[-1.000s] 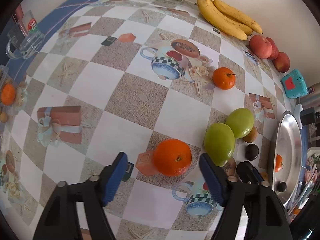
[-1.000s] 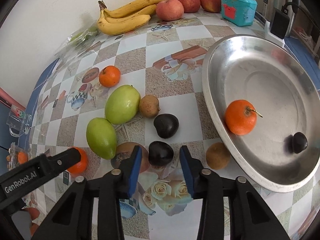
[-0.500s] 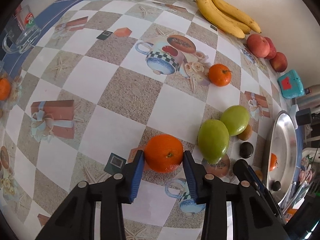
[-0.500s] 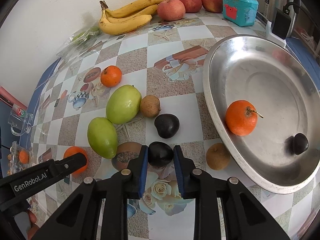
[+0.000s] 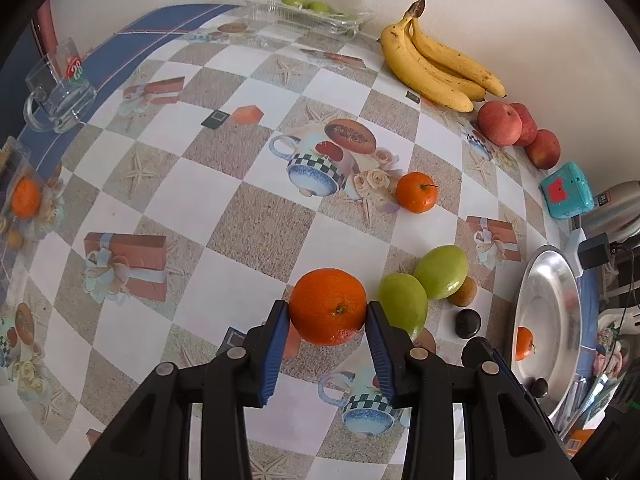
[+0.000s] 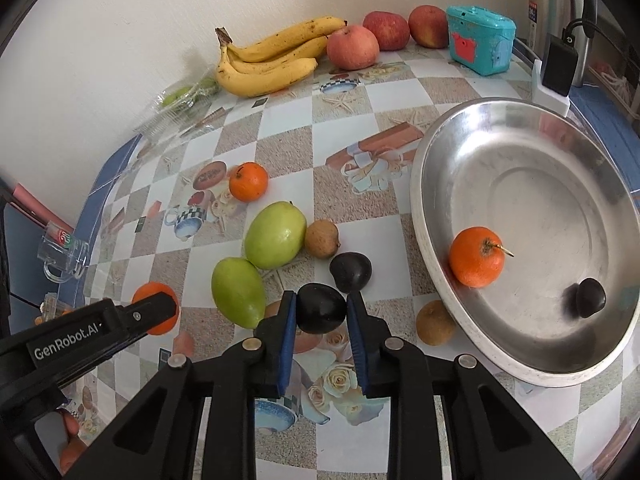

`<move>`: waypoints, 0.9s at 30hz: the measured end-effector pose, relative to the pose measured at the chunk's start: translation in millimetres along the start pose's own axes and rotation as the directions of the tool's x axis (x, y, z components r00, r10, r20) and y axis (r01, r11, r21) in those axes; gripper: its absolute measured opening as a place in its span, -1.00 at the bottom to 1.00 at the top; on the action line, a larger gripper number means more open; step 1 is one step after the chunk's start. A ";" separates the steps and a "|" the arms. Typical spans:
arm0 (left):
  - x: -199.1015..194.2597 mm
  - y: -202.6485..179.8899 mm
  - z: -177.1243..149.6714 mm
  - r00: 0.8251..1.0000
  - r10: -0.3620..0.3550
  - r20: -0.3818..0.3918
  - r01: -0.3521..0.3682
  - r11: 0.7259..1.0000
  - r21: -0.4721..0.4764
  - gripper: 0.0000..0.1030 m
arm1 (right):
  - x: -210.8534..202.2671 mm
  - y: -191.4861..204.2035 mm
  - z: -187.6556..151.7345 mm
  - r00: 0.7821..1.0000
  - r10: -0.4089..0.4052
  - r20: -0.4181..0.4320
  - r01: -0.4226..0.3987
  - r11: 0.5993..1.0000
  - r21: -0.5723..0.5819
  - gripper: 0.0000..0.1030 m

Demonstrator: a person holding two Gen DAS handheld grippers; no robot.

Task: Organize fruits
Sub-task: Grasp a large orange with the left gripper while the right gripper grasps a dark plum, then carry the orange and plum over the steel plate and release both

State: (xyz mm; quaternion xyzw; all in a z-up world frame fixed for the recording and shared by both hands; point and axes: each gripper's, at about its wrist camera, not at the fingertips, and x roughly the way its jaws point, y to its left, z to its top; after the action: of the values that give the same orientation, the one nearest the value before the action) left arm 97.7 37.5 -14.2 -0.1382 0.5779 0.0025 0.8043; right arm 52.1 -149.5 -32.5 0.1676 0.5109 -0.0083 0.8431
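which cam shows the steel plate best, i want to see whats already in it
The right wrist view: the steel plate faces the camera almost whole, with an orange and a small dark fruit inside. The left wrist view catches the plate only edge-on at its right border, squeezed thin, with its contents tiny.

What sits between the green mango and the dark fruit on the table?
A small brown fruit between the green mango and dark fruit, in the right wrist view.

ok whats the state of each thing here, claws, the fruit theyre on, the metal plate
left claw: shut on orange
orange: gripped
right claw: shut on dark fruit
dark fruit: gripped
metal plate: holds a tangerine and a dark nut
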 end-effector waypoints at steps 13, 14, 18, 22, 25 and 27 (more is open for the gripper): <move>-2.5 -27.8 -8.6 1.000 -0.025 0.014 0.025 0.999 0.030 -0.19 | -15.6 -21.6 6.1 0.999 -0.020 0.031 0.019 0.999 0.039 -0.50; -2.7 -33.8 -10.8 0.999 -0.032 0.015 0.031 0.999 0.043 -0.19 | -17.5 -25.8 7.3 0.999 -0.025 0.035 0.023 0.999 0.050 -0.50; -3.4 -51.9 -17.9 0.999 -0.047 0.018 0.045 0.995 0.086 -0.19 | -26.2 -47.6 11.4 0.998 -0.040 0.048 0.035 0.994 0.101 -0.50; -4.4 -74.2 -26.8 0.997 -0.069 0.024 0.064 0.987 0.146 -0.19 | -35.6 -72.3 13.7 0.995 -0.074 0.061 0.064 0.986 0.155 -0.50; -5.8 -93.0 -34.6 0.995 -0.092 0.030 0.084 0.976 0.200 -0.19 | -41.9 -89.6 14.2 0.993 -0.095 0.067 0.080 0.978 0.191 -0.50; -6.9 -107.2 -40.9 0.993 -0.113 0.034 0.102 0.965 0.242 -0.19 | -46.5 -100.8 14.6 0.991 -0.108 0.074 0.090 0.973 0.213 -0.50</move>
State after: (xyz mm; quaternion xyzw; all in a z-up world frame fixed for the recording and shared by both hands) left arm 75.0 -73.8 3.7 -0.0710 0.5464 -0.1078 0.8275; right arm 23.8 -256.2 -13.7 0.2293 0.4785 -0.1111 0.8403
